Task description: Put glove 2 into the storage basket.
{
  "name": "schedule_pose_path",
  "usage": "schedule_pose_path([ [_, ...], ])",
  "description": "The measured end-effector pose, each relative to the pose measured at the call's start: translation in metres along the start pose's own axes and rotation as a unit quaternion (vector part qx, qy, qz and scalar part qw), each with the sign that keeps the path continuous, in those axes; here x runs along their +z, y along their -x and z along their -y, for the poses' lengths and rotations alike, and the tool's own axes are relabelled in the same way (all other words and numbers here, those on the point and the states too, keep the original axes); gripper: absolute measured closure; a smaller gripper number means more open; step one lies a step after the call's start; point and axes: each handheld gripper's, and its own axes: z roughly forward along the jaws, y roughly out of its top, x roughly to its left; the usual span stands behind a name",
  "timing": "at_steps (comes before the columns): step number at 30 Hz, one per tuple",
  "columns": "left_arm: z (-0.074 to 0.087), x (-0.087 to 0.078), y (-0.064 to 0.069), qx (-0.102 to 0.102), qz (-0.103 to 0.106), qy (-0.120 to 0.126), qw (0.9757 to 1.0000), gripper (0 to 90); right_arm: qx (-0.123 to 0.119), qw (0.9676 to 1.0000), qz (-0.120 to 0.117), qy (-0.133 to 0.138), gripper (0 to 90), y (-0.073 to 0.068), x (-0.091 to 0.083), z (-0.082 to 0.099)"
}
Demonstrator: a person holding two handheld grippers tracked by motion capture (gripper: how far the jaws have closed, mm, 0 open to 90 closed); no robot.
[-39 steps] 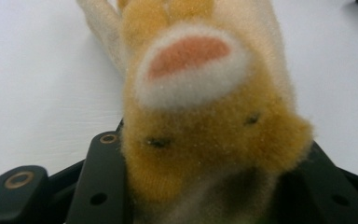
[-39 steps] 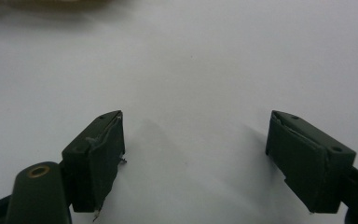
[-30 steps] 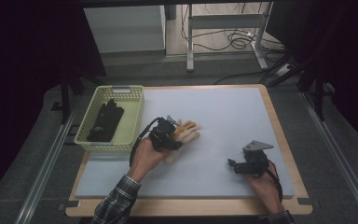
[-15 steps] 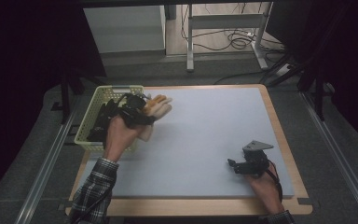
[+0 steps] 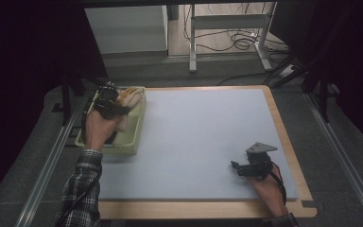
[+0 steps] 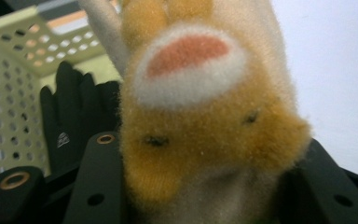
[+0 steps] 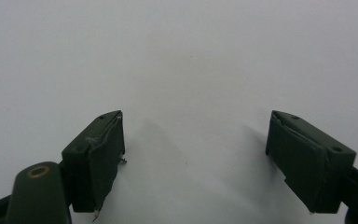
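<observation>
Toy moved, probably over basket

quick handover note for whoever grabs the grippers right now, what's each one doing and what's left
Left gripper: shut on the plush toy, an orange and cream stuffed animal, held over the yellow perforated basket at the table's left edge.
Right gripper: open, holding nothing, resting low over the pale blue mat near the front right.
In the basket: black gloves already lie inside.
Done: toy picked up and brought to the basket.
Left: probably lower it in beside the gloves and open the jaws. No other loose items are visible on the mat.
</observation>
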Motion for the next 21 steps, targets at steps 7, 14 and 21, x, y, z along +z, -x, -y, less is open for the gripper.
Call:
schedule_pose_path([
  [7, 0.009, 0.030, -0.017, -0.019, -0.009, -0.021, 0.9996, 53.1, 0.000, 1.0000, 0.000, 0.000, 19.1, 0.000, 0.000, 0.000],
  [14, 0.011, 0.061, -0.018, -0.018, -0.013, -0.050, 0.9985, 52.6, 0.000, 1.0000, 0.000, 0.000, 19.1, 0.000, 0.000, 0.000],
  [21, 0.007, 0.084, -0.009, -0.005, -0.011, -0.087, 0.9961, 51.7, 0.000, 1.0000, 0.000, 0.000, 19.0, 0.000, 0.000, 0.000],
])
